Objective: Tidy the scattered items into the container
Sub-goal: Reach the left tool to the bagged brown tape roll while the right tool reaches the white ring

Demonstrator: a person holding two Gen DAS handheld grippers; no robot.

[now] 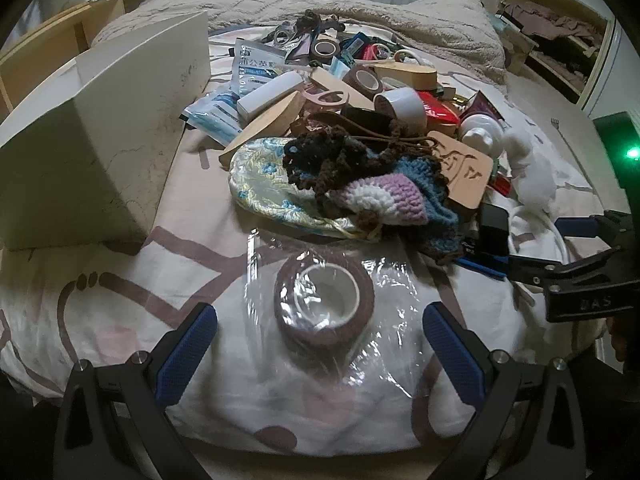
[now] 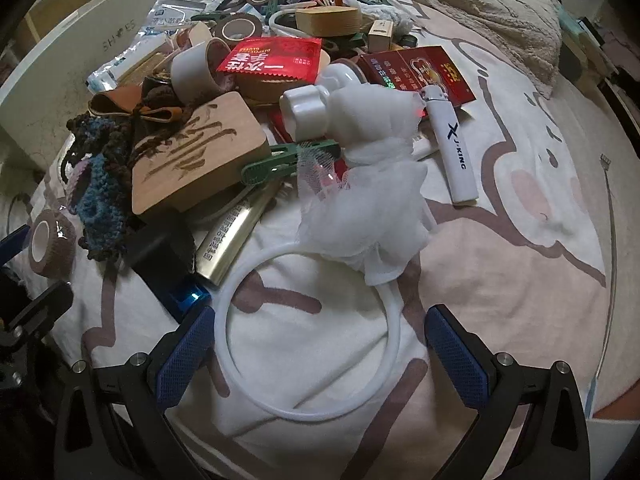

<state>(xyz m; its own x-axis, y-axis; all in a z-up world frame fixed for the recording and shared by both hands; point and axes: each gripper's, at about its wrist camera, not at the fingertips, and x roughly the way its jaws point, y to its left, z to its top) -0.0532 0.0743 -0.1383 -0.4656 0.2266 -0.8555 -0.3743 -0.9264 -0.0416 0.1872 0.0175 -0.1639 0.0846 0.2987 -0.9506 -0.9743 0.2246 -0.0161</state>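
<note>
A brown tape roll (image 1: pixel 324 304) in clear plastic wrap lies on the bedsheet between the open fingers of my left gripper (image 1: pixel 320 344), untouched by either pad. The white cardboard box (image 1: pixel 92 128) stands to its left. My right gripper (image 2: pixel 320 348) is open around the near side of a white plastic ring (image 2: pixel 312 332) tied to a white mesh pouf (image 2: pixel 372 196). The same tape roll (image 2: pixel 48 240) shows at the left edge of the right wrist view. The right gripper (image 1: pixel 560 248) appears at the right edge of the left wrist view.
A heap of items covers the bed: crocheted piece (image 1: pixel 384 192), floral pouch (image 1: pixel 264 184), wooden block (image 2: pixel 196 152), green clip (image 2: pixel 288 160), white lighter (image 2: pixel 456 148), red packet (image 2: pixel 276 60), several tape rolls, mask packs (image 1: pixel 248 80). A fluffy blanket (image 1: pixel 420 20) lies behind.
</note>
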